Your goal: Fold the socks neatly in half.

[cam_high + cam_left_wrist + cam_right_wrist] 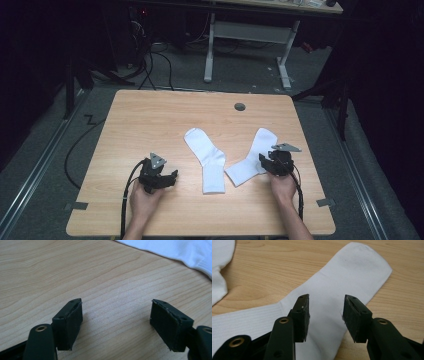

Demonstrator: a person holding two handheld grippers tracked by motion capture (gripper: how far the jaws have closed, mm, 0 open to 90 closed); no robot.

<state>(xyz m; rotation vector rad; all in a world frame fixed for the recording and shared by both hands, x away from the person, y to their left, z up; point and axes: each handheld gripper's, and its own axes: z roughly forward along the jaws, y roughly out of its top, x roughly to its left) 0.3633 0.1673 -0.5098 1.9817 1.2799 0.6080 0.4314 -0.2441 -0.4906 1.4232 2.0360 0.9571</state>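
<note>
Two white socks lie flat on the wooden table (pixel 150 120). The left sock (pixel 207 162) (pixel 218 267) is an L shape at the centre, and its edge shows in the left gripper view (pixel 190 250). The right sock (pixel 250 160) (pixel 354 272) lies beside it with its toe pointing away. My left gripper (pixel 173 175) (pixel 116 307) is open just above bare wood, a short way left of the left sock. My right gripper (pixel 263 162) (pixel 326 301) is open low over the middle of the right sock, one jaw on each side of the foot part, with nothing clamped.
A round grey cable hole (pixel 240 106) sits near the table's far edge. Behind the table stand a white desk frame (pixel 248 35) and dark floor cables (pixel 150 65). Small metal tabs (pixel 76 206) mark the table's front corners.
</note>
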